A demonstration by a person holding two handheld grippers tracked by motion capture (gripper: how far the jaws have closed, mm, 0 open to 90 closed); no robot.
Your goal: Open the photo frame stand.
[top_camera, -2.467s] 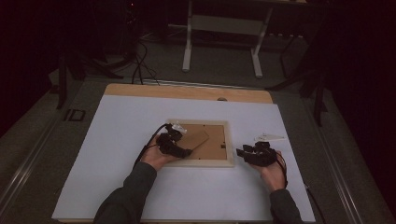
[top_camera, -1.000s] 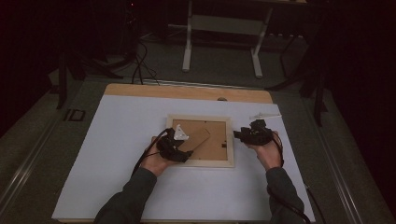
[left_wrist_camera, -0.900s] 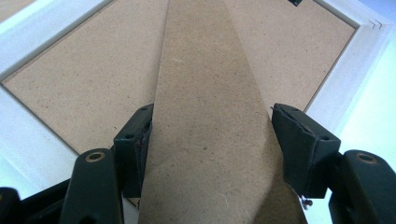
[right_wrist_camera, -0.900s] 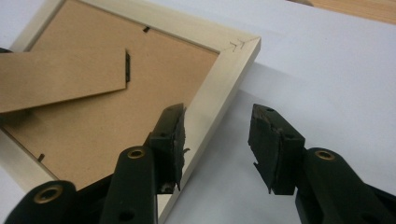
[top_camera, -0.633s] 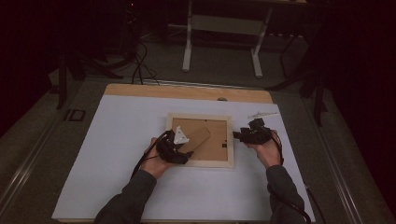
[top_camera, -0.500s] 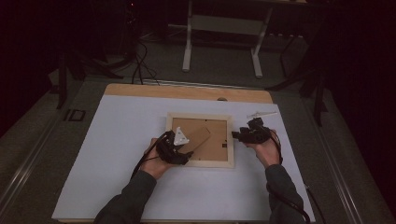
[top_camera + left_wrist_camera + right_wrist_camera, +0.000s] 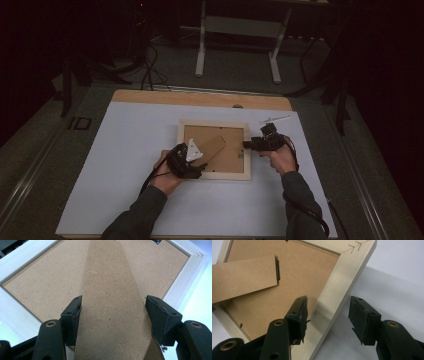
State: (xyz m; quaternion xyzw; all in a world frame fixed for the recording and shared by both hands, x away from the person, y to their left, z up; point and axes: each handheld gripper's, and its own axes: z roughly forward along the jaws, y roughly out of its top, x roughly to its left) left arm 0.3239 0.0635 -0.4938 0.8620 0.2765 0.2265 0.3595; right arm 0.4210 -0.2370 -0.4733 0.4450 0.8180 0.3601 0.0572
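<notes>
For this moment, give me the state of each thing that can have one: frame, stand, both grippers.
picture frame: lying face down on the table, backing board up.
easel stand: flat against the backing, between the left jaws.
left gripper: open, jaws either side of the stand.
right gripper: open, jaws straddling the frame's side rail.

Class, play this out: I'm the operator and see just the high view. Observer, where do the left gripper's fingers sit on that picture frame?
Observer: The left gripper has its fingers either side of the brown stand, one at each edge.
Operator: How is that stand attached?
Observer: A small dark hinge joins it to the backing board.
Operator: And the right gripper?
Observer: The right gripper is open across the frame rail, with one finger over the backing and the other outside, above the table.
</notes>
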